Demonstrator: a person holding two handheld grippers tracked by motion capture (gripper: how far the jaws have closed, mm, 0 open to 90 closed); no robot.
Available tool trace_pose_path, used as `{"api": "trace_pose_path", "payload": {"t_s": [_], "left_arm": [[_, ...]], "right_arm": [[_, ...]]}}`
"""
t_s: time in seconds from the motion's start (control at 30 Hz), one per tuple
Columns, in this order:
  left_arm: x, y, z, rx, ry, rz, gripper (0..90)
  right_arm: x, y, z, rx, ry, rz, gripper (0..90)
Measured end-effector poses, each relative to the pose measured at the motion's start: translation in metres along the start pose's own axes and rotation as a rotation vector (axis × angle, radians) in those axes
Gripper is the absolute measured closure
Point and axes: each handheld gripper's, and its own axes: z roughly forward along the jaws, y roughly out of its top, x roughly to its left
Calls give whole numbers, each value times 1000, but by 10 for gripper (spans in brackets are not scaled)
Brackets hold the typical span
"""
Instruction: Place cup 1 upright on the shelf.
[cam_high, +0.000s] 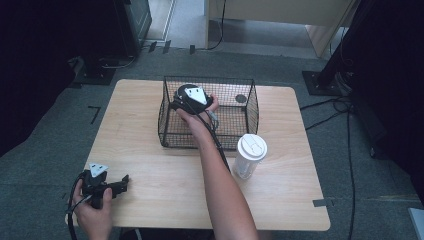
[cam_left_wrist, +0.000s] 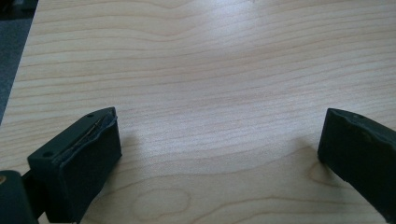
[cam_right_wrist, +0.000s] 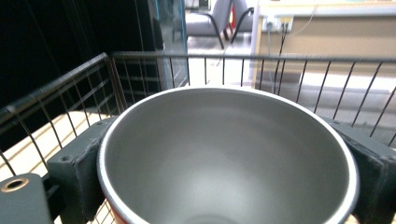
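The right gripper (cam_high: 186, 100) hangs inside the black wire basket (cam_high: 170, 134) near the far middle of the wooden table (cam_high: 165, 195), the person's forearm reaching in over the near wall. Its 2 jaws are pinched on a metal cup (cam_right_wrist: 229, 158) (grey inside, with a strip of red showing at the lower outer wall in the right gripper view), 1 pad pressed against each side of the cup just under the rim. The cup's open mouth faces the camera on that gripper, and the basket's wires (cam_right_wrist: 140, 79) stand close behind it and to one side. In the high view the hand and gripper cover the cup, so how near it sits to the basket floor cannot be told. The left gripper (cam_high: 112, 186) rests low at the table's near left corner, its jaws spread wide with bare wood between them. A white lidded paper cup (cam_high: 250, 156) stands upright just outside the basket's near right corner.
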Motion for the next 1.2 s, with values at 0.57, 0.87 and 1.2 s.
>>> {"api": "trace_pose_path", "payload": {"t_s": [0.57, 0.87, 1.2], "left_arm": [[0, 0, 0, 0, 0, 0, 0], [-1, 1, 1, 0, -1, 3, 0], [-2, 2, 2, -1, 0, -1, 0]], "right_arm": [[1, 7, -4, 27, 51, -19, 0], [-1, 22, -18, -43, 53, -9, 0], [3, 37, -49, -50, 39, -8, 0]]}}
